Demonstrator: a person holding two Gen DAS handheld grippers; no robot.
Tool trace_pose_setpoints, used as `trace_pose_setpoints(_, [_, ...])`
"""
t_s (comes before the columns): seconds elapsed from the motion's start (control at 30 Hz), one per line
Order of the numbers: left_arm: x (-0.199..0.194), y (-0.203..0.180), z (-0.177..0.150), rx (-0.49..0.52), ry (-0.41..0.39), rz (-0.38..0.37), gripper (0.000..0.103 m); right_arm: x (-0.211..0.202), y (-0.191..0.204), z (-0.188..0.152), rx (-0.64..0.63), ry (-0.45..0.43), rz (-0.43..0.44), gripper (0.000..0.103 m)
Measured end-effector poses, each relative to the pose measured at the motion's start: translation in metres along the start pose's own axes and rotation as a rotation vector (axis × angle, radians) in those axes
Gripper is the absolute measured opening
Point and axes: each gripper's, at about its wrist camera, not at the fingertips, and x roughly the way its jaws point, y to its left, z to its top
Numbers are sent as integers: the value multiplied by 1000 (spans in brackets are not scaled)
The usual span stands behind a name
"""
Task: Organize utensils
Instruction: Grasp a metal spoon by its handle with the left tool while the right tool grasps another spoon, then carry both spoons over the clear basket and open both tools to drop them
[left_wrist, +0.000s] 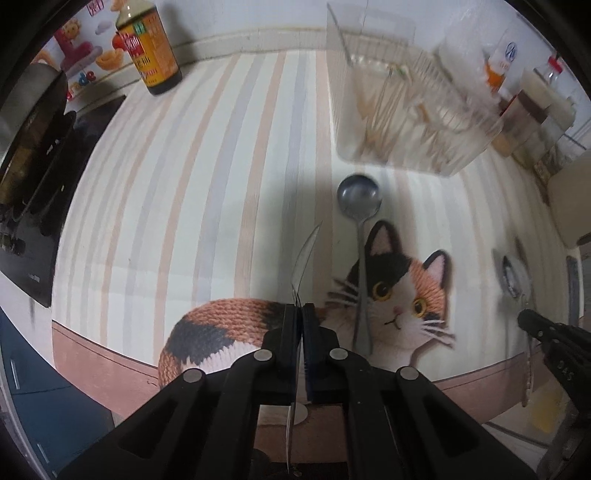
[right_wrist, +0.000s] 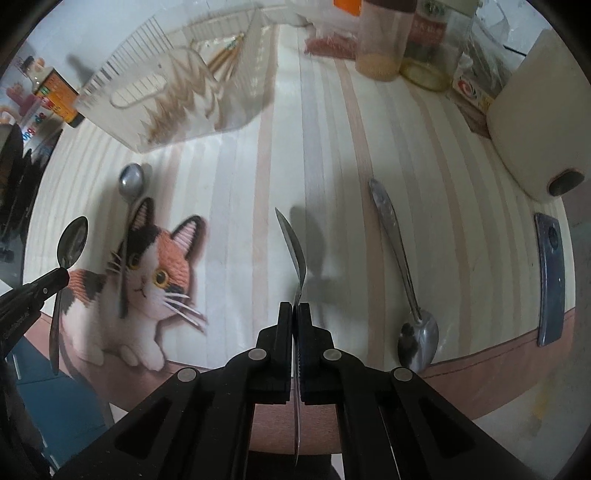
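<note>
My left gripper (left_wrist: 299, 308) is shut on the handle of a metal spoon (left_wrist: 307, 254), held edge-on above the striped mat. It shows in the right wrist view as the left gripper (right_wrist: 55, 278) with its spoon (right_wrist: 72, 242). My right gripper (right_wrist: 294, 308) is shut on a second spoon (right_wrist: 293, 247), also off the table; from the left wrist it appears as the right gripper (left_wrist: 532, 321). A third spoon (left_wrist: 360, 195) lies on the cat picture, and a fourth spoon (right_wrist: 399, 258) lies to the right. A clear utensil rack (right_wrist: 166, 92) with chopsticks stands behind.
A sauce bottle (left_wrist: 149, 48) stands at the back left beside a black stove (left_wrist: 29, 184). Jars (right_wrist: 384, 37) and a white appliance (right_wrist: 535, 122) crowd the back right. A flat blue-grey slab (right_wrist: 550, 277) lies by the right edge. The table's front edge (right_wrist: 480, 354) is close below.
</note>
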Motion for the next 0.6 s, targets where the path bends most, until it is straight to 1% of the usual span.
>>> trace_pose_setpoints(0.1, [-16,-2,4,3,-31,-13,1,-8,-1,4,7,-10,30,2])
trace_pose_setpoints(0.33, [-46,-3,16,9,-81,-42,1,-32,-2,15,17,-65,91,2])
trace_pose_setpoints(0.47, [-69,-4,27,8,-125,-72,1,-51,0,30,26,-109,132,2])
trace_pose_setpoints(0.6, [-103,-10,45,15,-193,-111,1,-77,0,53,49,-156,188,2])
